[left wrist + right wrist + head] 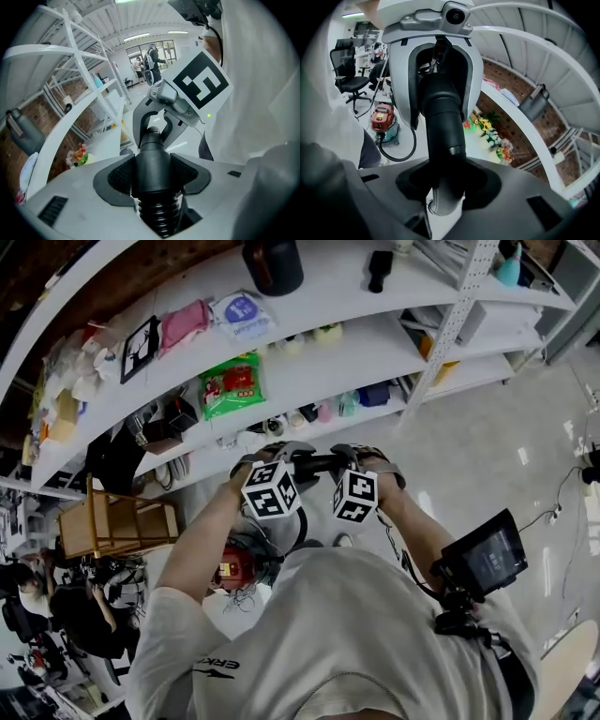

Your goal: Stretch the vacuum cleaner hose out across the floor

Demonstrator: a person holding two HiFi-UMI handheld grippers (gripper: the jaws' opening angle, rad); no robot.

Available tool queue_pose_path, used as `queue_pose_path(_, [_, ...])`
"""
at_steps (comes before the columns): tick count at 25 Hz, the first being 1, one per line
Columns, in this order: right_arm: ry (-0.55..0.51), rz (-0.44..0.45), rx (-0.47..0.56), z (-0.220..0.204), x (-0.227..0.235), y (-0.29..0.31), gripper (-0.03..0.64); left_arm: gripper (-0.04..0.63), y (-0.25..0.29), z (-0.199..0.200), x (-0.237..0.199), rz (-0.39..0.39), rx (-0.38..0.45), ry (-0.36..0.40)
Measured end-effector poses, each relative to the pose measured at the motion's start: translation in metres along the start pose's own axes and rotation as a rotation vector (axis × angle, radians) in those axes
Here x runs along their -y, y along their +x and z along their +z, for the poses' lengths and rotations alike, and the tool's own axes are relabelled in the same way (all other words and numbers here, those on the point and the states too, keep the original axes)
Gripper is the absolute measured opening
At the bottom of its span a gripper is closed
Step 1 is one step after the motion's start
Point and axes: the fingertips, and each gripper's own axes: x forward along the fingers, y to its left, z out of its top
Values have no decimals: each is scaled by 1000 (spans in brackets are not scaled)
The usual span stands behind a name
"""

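Observation:
The black vacuum hose end (317, 465) is held up between both grippers, in front of the person's chest. My left gripper (279, 465) is shut on the smooth black cuff (151, 161), and ribbed hose (158, 211) shows just below the pads. My right gripper (349, 463) is shut on the same rigid end piece (443, 122), whose pale grey tip (444, 197) sticks out toward the camera. Each gripper sees the other straight ahead, gripping the piece. The red vacuum cleaner (234, 568) stands on the floor below my left arm. Its hose (401, 152) curves away from the vacuum cleaner (384, 121).
White curved shelves (309, 362) with packets, jars and a green bag (232, 385) run close ahead. A wooden stand (117, 521) and office chairs (347, 70) are off to the left. A small monitor (483, 554) is mounted at the person's right hip. Pale floor (497, 456) lies to the right.

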Motion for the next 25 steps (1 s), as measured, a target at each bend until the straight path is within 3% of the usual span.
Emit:
queue_pose_path(9, [104,-90,-102,-82,41,-25,138,231,54,70,-22,-73,58,131])
queue_pose_path(25, [284,-179,-264,-237,121,-50,138,230,169,188,-76,-237,140,287])
